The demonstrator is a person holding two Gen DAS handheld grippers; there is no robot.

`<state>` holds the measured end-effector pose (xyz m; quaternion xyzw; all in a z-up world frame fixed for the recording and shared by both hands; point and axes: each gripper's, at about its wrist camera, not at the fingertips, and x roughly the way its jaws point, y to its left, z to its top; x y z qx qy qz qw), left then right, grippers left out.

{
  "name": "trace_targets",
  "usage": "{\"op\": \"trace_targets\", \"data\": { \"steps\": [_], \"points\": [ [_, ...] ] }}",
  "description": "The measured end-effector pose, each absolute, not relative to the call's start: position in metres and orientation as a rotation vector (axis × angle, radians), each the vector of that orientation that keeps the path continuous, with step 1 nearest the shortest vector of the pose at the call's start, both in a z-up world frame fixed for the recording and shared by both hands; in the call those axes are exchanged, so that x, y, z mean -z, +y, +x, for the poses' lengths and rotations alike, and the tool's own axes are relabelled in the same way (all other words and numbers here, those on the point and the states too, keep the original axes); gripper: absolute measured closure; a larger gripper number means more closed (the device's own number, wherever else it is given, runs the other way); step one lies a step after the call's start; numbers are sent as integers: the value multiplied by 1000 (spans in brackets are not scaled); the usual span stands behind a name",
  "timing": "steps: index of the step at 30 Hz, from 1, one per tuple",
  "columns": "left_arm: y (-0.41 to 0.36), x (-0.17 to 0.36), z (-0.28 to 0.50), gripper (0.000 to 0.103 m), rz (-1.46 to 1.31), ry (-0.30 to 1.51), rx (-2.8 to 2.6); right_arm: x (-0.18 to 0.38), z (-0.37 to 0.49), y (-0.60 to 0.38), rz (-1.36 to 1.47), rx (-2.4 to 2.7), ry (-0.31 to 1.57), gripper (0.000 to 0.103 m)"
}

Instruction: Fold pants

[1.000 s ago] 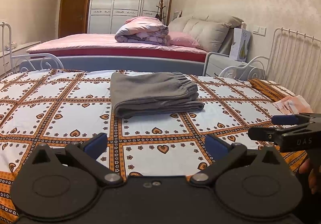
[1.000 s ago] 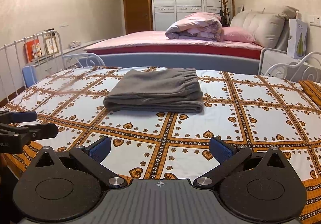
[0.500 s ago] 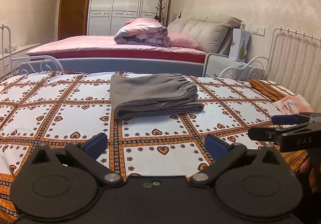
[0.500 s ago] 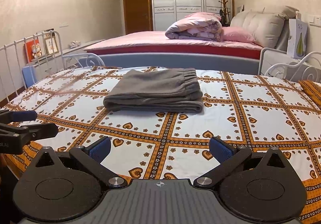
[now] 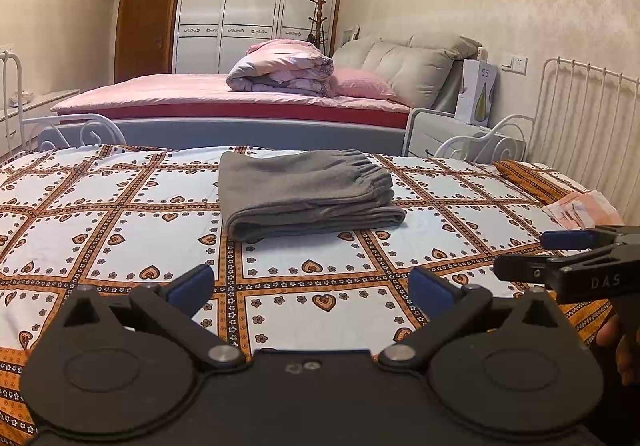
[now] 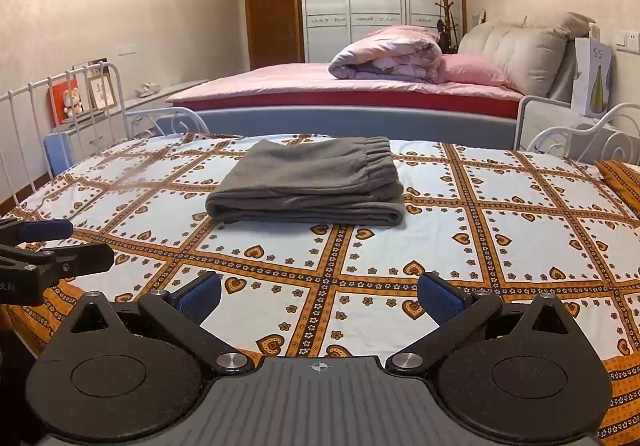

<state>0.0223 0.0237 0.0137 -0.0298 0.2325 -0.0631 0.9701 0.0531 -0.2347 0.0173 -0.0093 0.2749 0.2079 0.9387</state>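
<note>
Grey pants (image 5: 304,194) (image 6: 308,186) lie folded into a compact stack on the bed, waistband at the right. The bed wears a white sheet (image 5: 120,230) (image 6: 480,246) with orange lattice and hearts. My left gripper (image 5: 312,288) hovers over the near edge of the bed, well short of the pants, open and holding nothing. My right gripper (image 6: 320,296) is likewise open and empty, back from the pants. Each gripper shows at the side of the other's view: the right one (image 5: 560,254), the left one (image 6: 52,242).
White metal bed rails stand at the right (image 5: 588,106) and left (image 6: 60,106). A pink-sheeted bed (image 5: 224,94) with a rolled quilt lies beyond. An orange pillow (image 5: 532,174) and some paper (image 5: 580,208) sit at the right end. A hand (image 5: 620,342) shows at the far right.
The left wrist view has drifted slightly, the pants sitting a little higher in frame. The pants, the right gripper and both sets of open jaws have stayed as they were.
</note>
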Motion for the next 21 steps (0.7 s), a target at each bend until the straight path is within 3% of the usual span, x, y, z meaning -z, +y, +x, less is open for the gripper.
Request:
{"op": "trace_targets", "data": {
  "steps": [21],
  "points": [
    [23, -14, 22, 6, -46, 465, 146, -16, 53, -235, -22, -423, 560, 0]
  ]
}}
